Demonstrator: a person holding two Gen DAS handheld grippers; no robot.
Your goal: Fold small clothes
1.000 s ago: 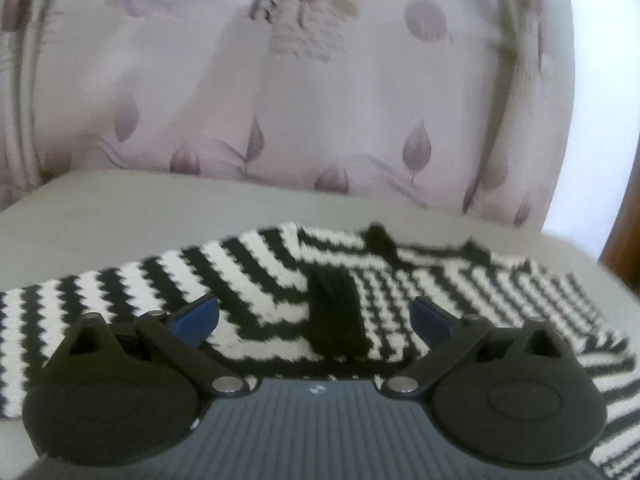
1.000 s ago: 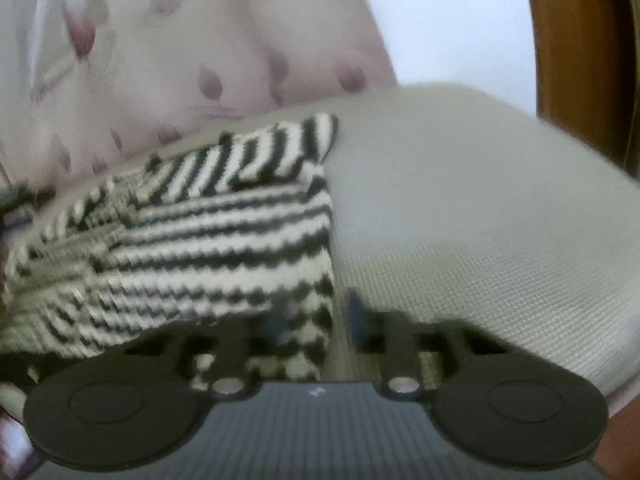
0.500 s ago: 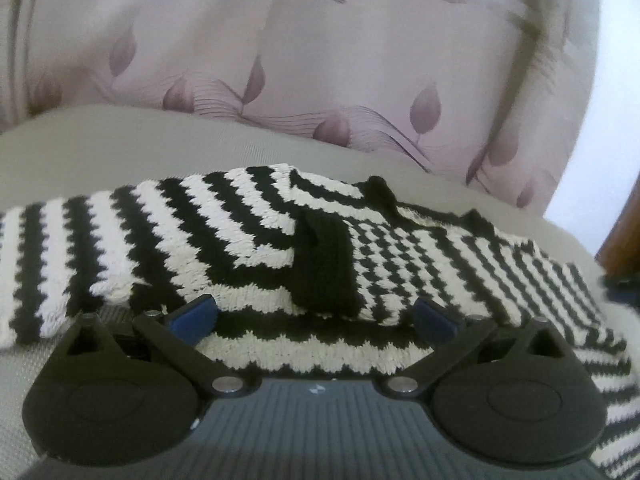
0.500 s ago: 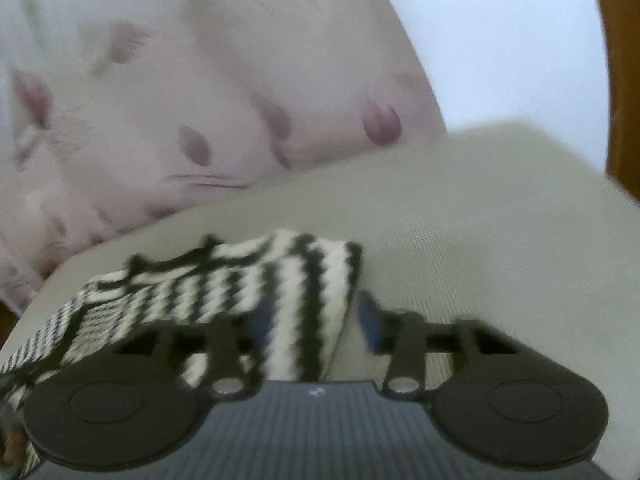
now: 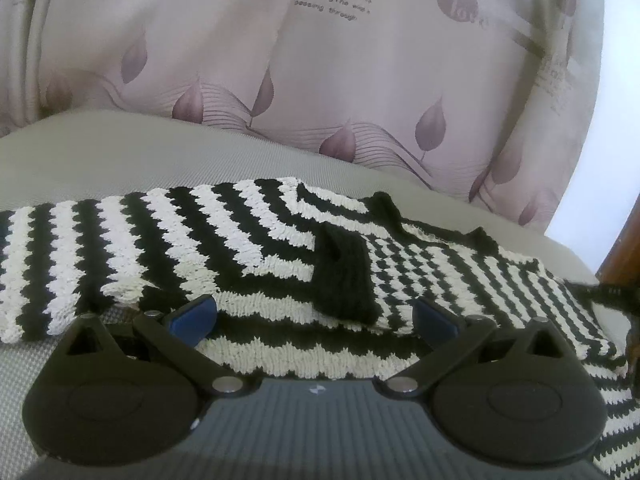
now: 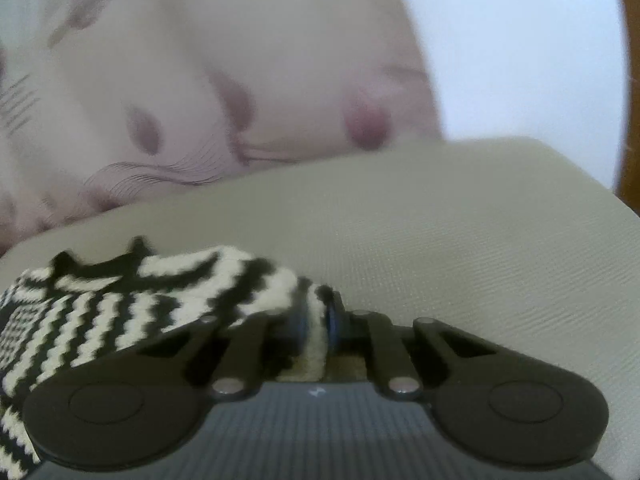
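A small black-and-white zigzag knit sweater (image 5: 224,248) lies on a grey cushion (image 5: 120,152), one sleeve folded across its body with a black cuff (image 5: 346,276) on top. My left gripper (image 5: 314,316) is open, its blue pads low over the sweater's near hem, holding nothing. My right gripper (image 6: 316,320) is shut on the sweater's right edge (image 6: 160,300), pinching a fold of knit between its pads. The right wrist view is blurred.
A pink leaf-print curtain (image 5: 320,80) hangs behind the cushion. A brown wooden frame (image 5: 624,248) stands at the far right. Bare grey cushion (image 6: 480,240) stretches to the right of the sweater.
My left gripper has come lower and closer to the sweater's hem, still open. My right gripper has closed on the sweater's right edge and lifted it.
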